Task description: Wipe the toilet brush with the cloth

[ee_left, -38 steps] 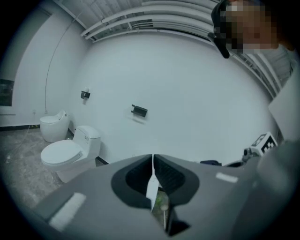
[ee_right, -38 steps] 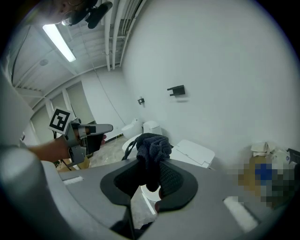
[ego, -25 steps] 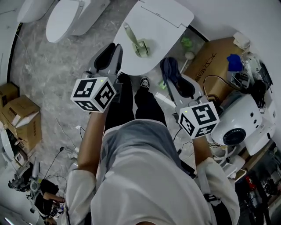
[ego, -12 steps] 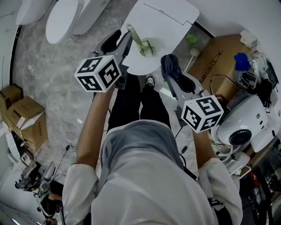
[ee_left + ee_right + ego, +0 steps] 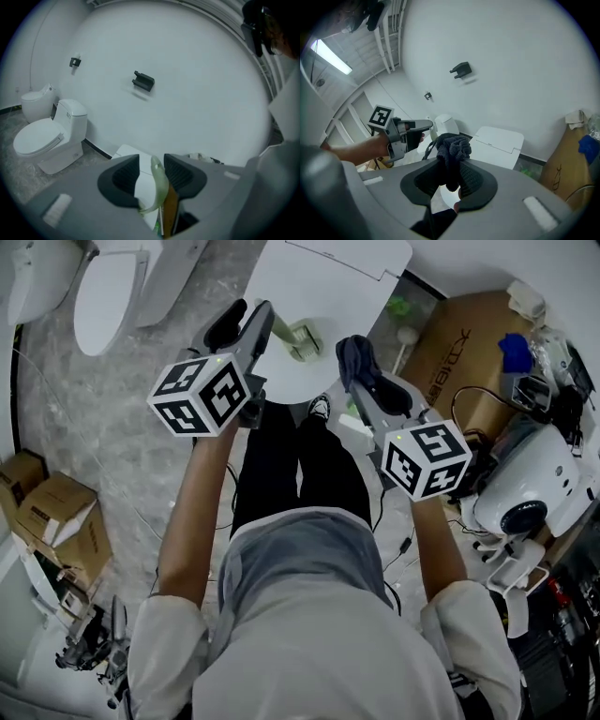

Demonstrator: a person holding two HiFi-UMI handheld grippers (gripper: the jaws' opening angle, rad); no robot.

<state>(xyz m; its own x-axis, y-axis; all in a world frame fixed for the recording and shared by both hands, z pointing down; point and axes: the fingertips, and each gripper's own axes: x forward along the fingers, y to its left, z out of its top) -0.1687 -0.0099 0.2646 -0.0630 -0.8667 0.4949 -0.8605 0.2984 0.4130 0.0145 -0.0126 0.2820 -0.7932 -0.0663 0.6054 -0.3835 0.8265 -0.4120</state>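
A pale green toilet brush (image 5: 302, 337) stands in its holder on the closed white toilet lid (image 5: 328, 282). My left gripper (image 5: 248, 320) reaches over the lid's near edge. In the left gripper view the brush handle (image 5: 158, 180) rises between the jaws of the left gripper (image 5: 151, 171), against the right pad, with a gap to the left pad. My right gripper (image 5: 361, 371) hangs just right of the brush, shut on a bunched dark blue-grey cloth (image 5: 354, 357). The right gripper view shows the cloth (image 5: 452, 150) pinched in the right gripper (image 5: 450, 168).
Two more white toilets (image 5: 108, 296) stand at the upper left. A brown cardboard box (image 5: 459, 343) and a white machine (image 5: 530, 493) crowd the right side. Smaller boxes (image 5: 56, 512) sit at the left. The person's legs and shoe (image 5: 319, 409) are below the lid.
Both grippers have moved forward toward the toilet lid. The left gripper has come up around the brush handle, which now stands between its jaws.
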